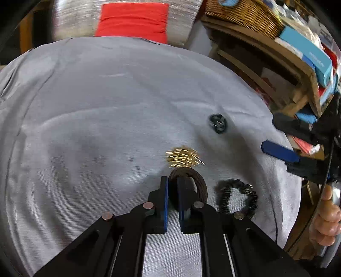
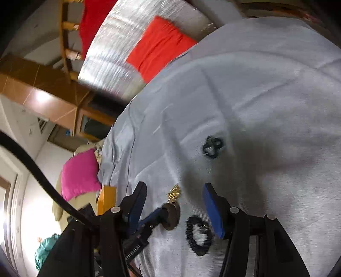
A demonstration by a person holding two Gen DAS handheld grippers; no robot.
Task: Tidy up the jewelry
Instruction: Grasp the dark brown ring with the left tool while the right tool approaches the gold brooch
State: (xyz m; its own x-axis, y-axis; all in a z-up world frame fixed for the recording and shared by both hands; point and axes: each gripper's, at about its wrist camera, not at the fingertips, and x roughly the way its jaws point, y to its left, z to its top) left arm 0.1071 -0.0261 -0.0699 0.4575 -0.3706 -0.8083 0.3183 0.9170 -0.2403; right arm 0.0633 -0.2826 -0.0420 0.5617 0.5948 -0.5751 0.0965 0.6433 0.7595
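A dark brown ring-shaped bangle [image 1: 191, 181] stands on edge, pinched through its rim by the left gripper [image 1: 172, 191], whose blue-lined fingers are closed on it near the middle of a grey cloth-covered table [image 1: 96, 106]; in the right wrist view the same bangle [image 2: 171, 216] is seen side-on, a thick matte disc at the tip of the left tool.

The right gripper [image 2: 179, 208] hangs with its jaws spread wide and holding nothing, just above a black beaded bracelet [image 2: 199, 235] that lies flat in a loose, bumpy loop directly right of the bangle [image 1: 236, 197].

Just beyond the bangle lies a small heap of gold jewellery [image 1: 183, 158], glinting and too blurred by motion to identify; farther off and to the right sits a small dark rounded piece [image 1: 217, 123] with metal pins showing, possibly earrings or a clip.

No box, tray or stand for the jewellery appears in either view, so the sorting looks barely begun: one piece is in hand, three lie loose on the cloth, well short of any visible order.

The cloth is soft, finely woven and creased; behind the table a red cushion [image 1: 133, 20] rests against silvery fabric, and a wicker basket [image 1: 245, 15] sits on wooden shelving at far right.
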